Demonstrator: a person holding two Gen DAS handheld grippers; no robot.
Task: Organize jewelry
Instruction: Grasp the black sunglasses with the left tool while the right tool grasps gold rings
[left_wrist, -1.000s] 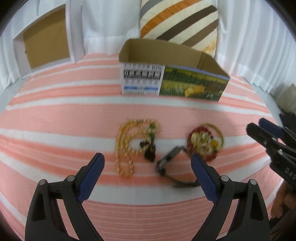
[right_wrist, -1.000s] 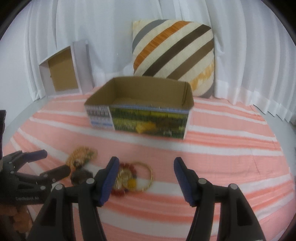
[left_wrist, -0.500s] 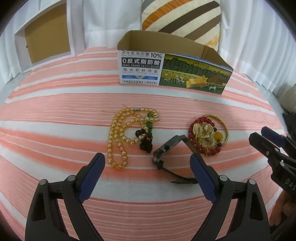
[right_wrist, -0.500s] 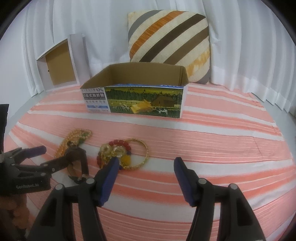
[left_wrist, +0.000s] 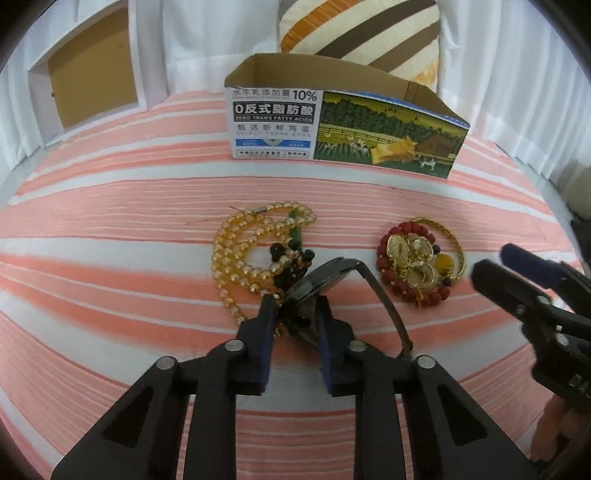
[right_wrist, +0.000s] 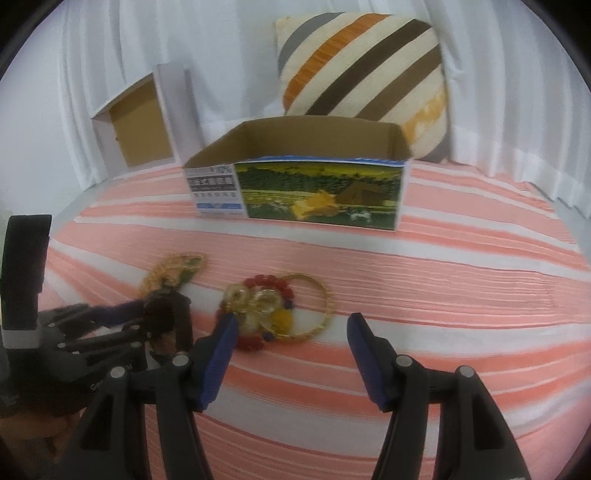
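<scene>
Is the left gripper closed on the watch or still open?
Closed on it. The left gripper has just been closing, and its blue pads now press either side of the dark watch lying beside the amber bead necklace.

The lower part of the dark watch (left_wrist: 321, 280) is hidden between the blue pads (left_wrist: 266, 332) of the left gripper (left_wrist: 295, 314), so its buckle end cannot be seen. The striped pillow (left_wrist: 362, 33) is cut by the top edge. In the right wrist view, the yellow bead necklace (right_wrist: 173, 267) is blurred and partly covered.
</scene>
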